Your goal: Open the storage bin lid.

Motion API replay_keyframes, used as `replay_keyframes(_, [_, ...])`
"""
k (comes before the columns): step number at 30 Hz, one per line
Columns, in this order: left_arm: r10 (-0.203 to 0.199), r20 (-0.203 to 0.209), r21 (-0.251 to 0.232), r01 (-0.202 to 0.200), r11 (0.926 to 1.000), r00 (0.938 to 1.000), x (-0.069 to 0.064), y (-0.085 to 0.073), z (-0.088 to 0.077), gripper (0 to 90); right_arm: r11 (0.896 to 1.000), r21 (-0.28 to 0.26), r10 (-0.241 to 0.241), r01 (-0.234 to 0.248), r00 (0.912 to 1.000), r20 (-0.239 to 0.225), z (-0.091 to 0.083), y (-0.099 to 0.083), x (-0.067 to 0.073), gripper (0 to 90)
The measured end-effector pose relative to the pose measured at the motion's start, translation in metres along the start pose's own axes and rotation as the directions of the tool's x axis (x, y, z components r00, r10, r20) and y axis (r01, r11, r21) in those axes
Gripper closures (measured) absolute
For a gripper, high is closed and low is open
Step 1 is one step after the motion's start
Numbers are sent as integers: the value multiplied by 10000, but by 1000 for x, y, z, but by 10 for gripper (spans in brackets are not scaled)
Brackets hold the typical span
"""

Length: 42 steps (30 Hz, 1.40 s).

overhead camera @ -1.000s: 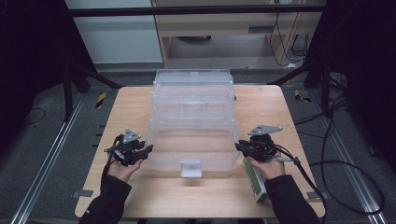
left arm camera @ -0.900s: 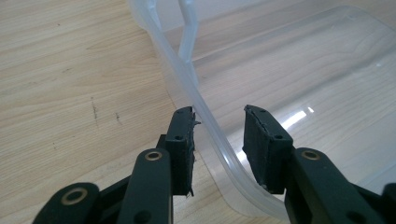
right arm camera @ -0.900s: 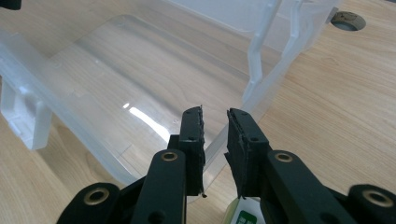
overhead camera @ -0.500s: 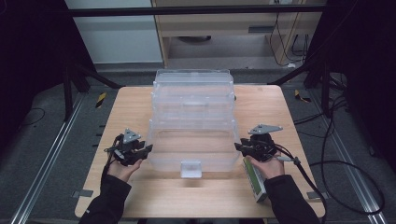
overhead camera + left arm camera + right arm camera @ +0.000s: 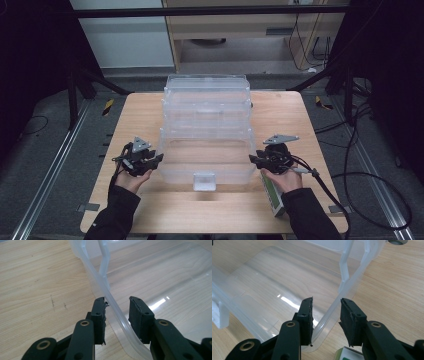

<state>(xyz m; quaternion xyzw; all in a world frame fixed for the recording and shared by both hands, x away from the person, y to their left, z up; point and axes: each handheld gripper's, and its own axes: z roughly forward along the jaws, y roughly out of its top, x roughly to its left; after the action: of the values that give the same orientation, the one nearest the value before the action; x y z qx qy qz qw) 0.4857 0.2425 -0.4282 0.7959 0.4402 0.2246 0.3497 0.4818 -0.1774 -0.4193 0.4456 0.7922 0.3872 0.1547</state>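
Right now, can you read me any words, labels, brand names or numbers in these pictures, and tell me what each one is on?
No text can be read anywhere.
Green and white box under the right hand: it has a printed face, but the print is too small and blurred to read.
Clear plastic bin: no label or lettering visible.
Wooden table: no markings.

Clear plastic bin (image 5: pixel 206 127) takes centre of table (image 5: pixel 140 112), running front to back. Open wood lanes lie L and R of bin, wider twd far corners. Left gripper (image 5: pixel 159 159) straddles bin's L rim (image 5: pixel 117 310), one jaw outside, one inside, w/ gaps both sides of rim. Right gripper (image 5: pixel 251 159) straddles R rim (image 5: pixel 329 311) likewise. Green-white box (image 5: pixel 272 196) blocks near-R corner under the right hand. White latch (image 5: pixel 204 181) juts at bin front; bare strip of wood before it.
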Motion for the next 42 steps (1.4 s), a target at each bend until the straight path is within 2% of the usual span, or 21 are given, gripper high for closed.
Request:
replay_keyframes(5, [-12, -56, 57, 12, 10000, 10000, -1, -1, -2, 664, 10000, 42, 25, -25, 10000, 29, -2, -2, 4, 627])
replay_keyframes(13, [-141, -134, 62, 142, 9999, 9998, -4, -2, -3, 665, 9999, 100, -96, 97, 9999, -61, -2, -1, 2, 619])
replay_keyframes(18, [-106, -15, -22, 106, 9999, 9999, -3, -2, -4, 652, 9998, 117, -132, 133, 9999, -108, -2, 0, 1, 616])
replay_keyframes(20, [-208, 84, -120, 209, 9997, 9997, -3, -2, -6, 622, 9997, -55, -225, 224, 9997, -122, -4, 0, 0, 620])
replay_keyframes(24, [-181, -14, -554, 180, 9983, 9998, -3, 3, -19, 583, 9981, -613, 20, -42, 9993, -365, -13, 4, -3, 592])
replay_keyframes(27, [-200, -78, -985, 192, 9949, 9998, 0, 8, -33, 565, 9964, -841, 110, -125, 9998, -185, -23, 6, -8, 567])
replay_keyframes(32, [-383, -443, -1310, 322, 9909, 9983, 11, 8, -46, 528, 9927, -1176, 257, -257, 9997, -14, -39, 9, -16, 508])
replay_keyframes(35, [-591, -643, -1413, 495, 9887, 9962, 21, 6, -51, 513, 9931, -1130, 338, -325, 9994, 97, -48, 9, -19, 473])
replay_keyframes(42, [-717, -1120, -1241, 576, 9906, 9911, 35, -3, -51, 479, 9971, -663, 390, -365, 9985, 375, -65, 7, -22, 412])
